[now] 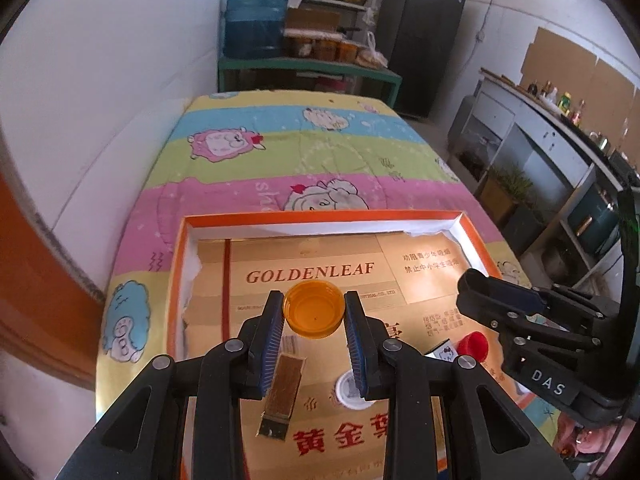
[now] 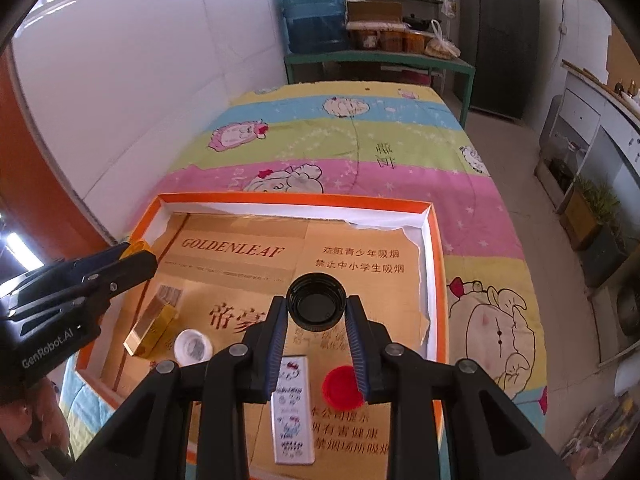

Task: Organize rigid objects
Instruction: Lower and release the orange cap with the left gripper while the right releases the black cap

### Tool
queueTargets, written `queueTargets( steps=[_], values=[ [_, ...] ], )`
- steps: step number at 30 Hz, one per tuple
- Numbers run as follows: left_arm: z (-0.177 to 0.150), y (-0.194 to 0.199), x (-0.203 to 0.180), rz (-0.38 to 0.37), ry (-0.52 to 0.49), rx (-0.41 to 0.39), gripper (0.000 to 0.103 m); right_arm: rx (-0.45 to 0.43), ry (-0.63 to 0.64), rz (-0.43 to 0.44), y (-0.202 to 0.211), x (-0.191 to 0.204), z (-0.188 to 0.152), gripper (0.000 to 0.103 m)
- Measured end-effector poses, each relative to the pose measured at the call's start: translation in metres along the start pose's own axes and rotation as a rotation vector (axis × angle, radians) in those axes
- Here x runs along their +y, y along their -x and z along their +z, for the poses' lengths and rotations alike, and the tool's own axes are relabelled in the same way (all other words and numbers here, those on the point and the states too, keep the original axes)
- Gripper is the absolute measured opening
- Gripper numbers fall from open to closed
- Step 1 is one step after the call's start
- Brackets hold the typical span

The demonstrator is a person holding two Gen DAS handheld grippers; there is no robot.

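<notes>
Left wrist view: left gripper (image 1: 314,314) clamped on an orange bottle cap (image 1: 314,309), open side up, held at frame centre over the shallow orange-rimmed box (image 1: 320,216). Box floor is lined with gold card printed "GOLDENLEAF". Below the cap, between the fingers, a brown rectangular block (image 1: 282,390) lies on the card; a white cap (image 1: 349,389) sits just right of it, partly behind the right finger. The right gripper (image 1: 472,284) enters from the right edge, seen side-on; a red cap (image 1: 474,345) lies beneath it.

Right wrist view: right gripper (image 2: 317,312) clamped on a black bottle cap (image 2: 317,300), open side up, at frame centre above the same box (image 2: 296,200). Below it on the card: a white patterned rectangular piece (image 2: 292,412) between the fingers, the red cap (image 2: 342,386) to its right. Lower left: white cap (image 2: 194,346) and a gold box-shaped block (image 2: 150,332). Left gripper (image 2: 136,258) at the left edge with the orange cap (image 2: 136,249) showing at its tips.

Box rests on a striped cartoon-print quilt (image 2: 360,148).
</notes>
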State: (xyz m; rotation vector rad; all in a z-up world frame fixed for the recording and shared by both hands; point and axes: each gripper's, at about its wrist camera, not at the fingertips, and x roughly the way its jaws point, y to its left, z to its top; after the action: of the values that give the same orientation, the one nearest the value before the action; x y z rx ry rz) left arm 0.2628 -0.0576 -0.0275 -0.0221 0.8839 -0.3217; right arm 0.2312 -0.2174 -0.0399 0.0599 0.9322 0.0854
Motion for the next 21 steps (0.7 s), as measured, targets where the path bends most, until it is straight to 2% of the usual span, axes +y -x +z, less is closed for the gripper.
queueTargets(
  steps=[9,21],
  values=[
    [0.007,-0.028,-0.019,0.001,-0.024,0.050,0.031,0.041,-0.046,-0.009,-0.020,-0.014,0.003,0.030],
    [0.002,-0.051,-0.024,0.019,-0.029,0.096,0.031,0.070,-0.069,-0.003,-0.031,-0.021,0.001,0.030]
  ],
)
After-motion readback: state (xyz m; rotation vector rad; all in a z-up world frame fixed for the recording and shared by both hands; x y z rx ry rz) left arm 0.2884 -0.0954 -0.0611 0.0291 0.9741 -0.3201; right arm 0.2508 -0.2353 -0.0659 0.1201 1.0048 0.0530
